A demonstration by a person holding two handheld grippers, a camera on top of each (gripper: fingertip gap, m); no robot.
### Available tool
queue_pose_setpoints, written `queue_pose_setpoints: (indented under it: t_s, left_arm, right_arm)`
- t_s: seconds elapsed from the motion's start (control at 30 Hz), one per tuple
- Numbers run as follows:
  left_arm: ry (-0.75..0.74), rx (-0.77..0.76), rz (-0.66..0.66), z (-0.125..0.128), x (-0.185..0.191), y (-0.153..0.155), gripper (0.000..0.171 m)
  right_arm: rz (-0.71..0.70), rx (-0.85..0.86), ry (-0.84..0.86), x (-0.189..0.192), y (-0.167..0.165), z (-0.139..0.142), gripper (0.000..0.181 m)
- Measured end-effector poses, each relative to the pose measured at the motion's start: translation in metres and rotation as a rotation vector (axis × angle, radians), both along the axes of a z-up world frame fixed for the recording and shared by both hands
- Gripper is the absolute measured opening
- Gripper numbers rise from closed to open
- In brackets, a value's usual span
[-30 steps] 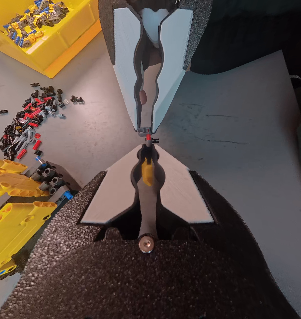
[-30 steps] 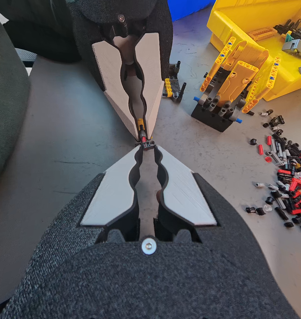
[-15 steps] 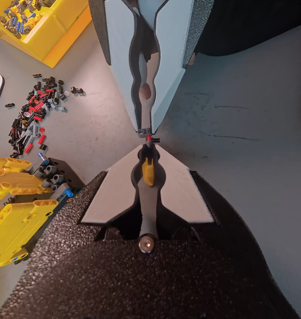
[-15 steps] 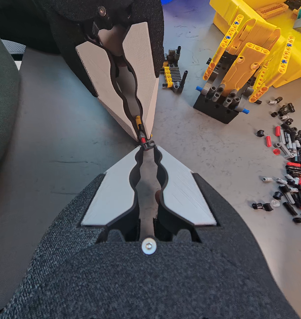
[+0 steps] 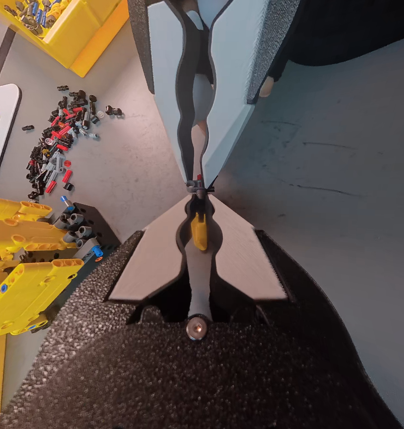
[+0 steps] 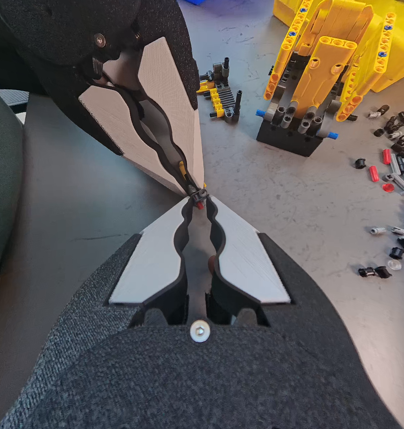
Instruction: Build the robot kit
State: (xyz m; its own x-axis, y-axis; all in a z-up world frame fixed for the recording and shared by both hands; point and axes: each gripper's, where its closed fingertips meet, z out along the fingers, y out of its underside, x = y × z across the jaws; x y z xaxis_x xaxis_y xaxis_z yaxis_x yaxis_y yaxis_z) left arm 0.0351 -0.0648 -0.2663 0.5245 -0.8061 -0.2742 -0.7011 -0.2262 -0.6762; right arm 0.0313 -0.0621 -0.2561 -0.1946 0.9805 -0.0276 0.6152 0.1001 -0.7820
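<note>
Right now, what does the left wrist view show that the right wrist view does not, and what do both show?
Only the left wrist view shows a white tablet-like device at the left edge and a yellow bin of small parts.

Only the right wrist view shows a small grey-and-yellow subassembly on the table and a blue object at the top edge.

Both show the left gripper and right gripper meeting tip to tip on a small grey connector, the yellow model, and loose pins.
</note>
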Motion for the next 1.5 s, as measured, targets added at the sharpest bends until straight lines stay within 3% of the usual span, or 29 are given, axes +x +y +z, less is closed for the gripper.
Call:
queue_pose_setpoints:
  t_s: [0.83, 1.03, 1.3, 1.5]
  left_arm:
    - [-0.035, -0.019, 0.013, 0.0, -0.003, 0.003, 0.006]
    - [-0.05, -0.033, 0.004, 0.0, -0.002, 0.002, 0.006]
    - [-0.066, -0.041, -0.004, 0.0, -0.002, 0.001, 0.006]
    - [-0.073, -0.027, 0.003, -0.001, -0.004, 0.003, 0.006]
  right_arm:
    - [0.031, -0.031, 0.059, 0.002, 0.001, 0.006, 0.0]
    - [0.014, 0.009, 0.068, 0.012, 0.016, 0.013, 0.003]
    - [0.029, 0.094, -0.024, 0.022, 0.022, -0.007, 0.013]
    - [-0.109, 0.143, -0.027, 0.031, 0.057, -0.002, 0.013]
